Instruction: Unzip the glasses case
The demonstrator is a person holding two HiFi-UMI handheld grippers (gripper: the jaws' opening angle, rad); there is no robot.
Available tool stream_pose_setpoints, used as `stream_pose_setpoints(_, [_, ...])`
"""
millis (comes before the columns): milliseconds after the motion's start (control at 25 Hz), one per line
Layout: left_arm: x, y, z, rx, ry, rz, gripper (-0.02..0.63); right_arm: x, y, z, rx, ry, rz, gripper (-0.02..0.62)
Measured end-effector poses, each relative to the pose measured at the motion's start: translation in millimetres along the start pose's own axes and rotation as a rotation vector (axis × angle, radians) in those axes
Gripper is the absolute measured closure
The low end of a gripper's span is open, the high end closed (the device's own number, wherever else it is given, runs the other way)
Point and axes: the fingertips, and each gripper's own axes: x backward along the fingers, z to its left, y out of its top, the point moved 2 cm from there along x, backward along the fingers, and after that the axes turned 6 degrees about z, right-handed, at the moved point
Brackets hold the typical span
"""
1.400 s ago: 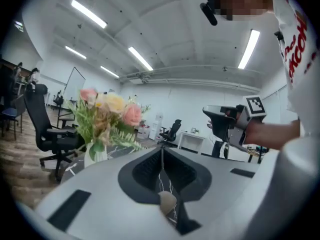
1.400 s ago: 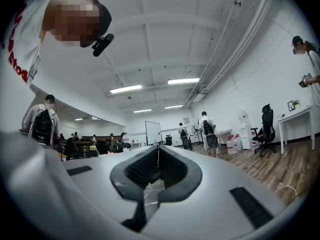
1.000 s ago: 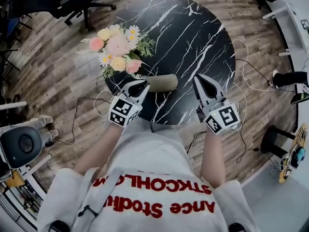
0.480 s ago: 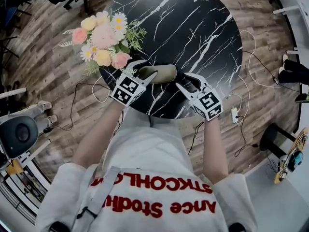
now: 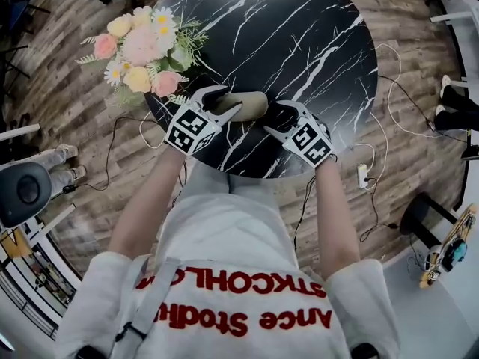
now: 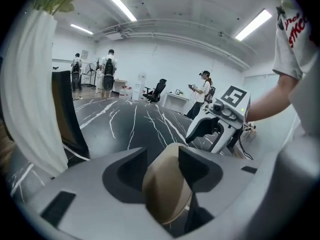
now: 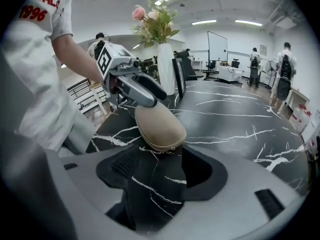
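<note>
A tan zipped glasses case lies near the front edge of the round black marble table. My left gripper straddles the case's left end; in the left gripper view the case fills the gap between the spread fingers of the left gripper. My right gripper sits low at the case's right end with its jaws opening. In the right gripper view nothing lies between the fingers of the right gripper, and the case rests just beyond the tips.
A white vase of pastel flowers stands at the table's left edge, close to my left gripper. Cables and a power strip lie on the wooden floor. Office chairs and several people are in the background.
Both grippers have come down to the table and gone from shut to open. The left now straddles the case's left end; the right has dropped to its right end.
</note>
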Motion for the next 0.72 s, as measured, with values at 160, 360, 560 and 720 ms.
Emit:
stream_pose_setpoints(160, [6.7,-4.8,-15.7,-0.034,-0.035,0.020,0.405,-11.0,-7.9,8.1,0.122,0.046,0.095,0.336])
stream_pose_setpoints(360, [7.6,-10.3,-16.0,-0.033,-0.031,0.046,0.395,-22.5,-8.1,9.3,0.200,0.064,0.140,0.336])
stream_pose_setpoints(560, [-1.7,-27.9,-15.8,-0.074,-0.090,0.170,0.249,-28.4,-5.4,7.4,0.224,0.086,0.160,0.336])
stream_pose_setpoints(720, [5.9,-29.4,-11.9,0.055,-0.109,0.180,0.307,-29.2,-3.2,6.0,0.255,0.089,0.157,0.336])
